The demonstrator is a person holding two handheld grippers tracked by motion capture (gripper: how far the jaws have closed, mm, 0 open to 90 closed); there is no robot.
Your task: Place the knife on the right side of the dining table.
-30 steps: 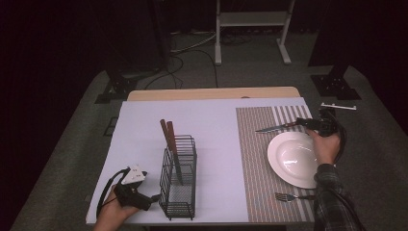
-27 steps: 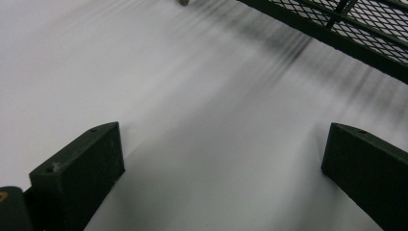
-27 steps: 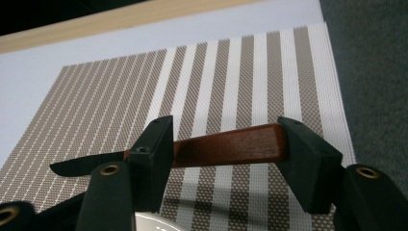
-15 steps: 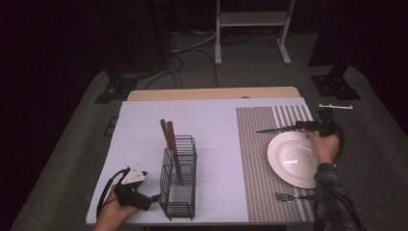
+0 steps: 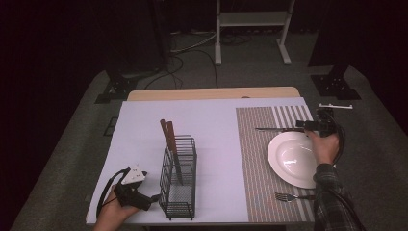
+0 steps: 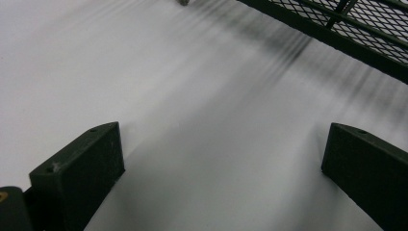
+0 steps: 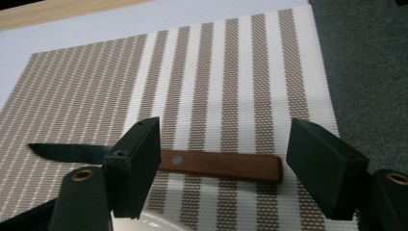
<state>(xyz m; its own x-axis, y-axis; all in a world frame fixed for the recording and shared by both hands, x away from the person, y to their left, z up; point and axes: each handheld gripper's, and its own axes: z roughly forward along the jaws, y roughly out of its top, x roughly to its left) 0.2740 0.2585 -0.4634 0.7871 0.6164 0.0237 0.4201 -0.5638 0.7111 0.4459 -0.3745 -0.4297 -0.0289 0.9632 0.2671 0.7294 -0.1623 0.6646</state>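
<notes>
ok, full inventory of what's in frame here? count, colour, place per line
table: 1, white top with a wood far edge, centre
placemat: 1, brown and white striped, right part of table
plate: 1, white, on placemat
knife: 1, wooden handle, dark blade, flat on placemat beyond plate
fork: 1, silver, near edge of placemat
wire caddy: 1, black, near centre
wooden handles: 2, brown, upright in caddy
left gripper: black, open over bare table beside caddy
right gripper: black, jaws just been opening, astride the knife handle, pads off it
</notes>
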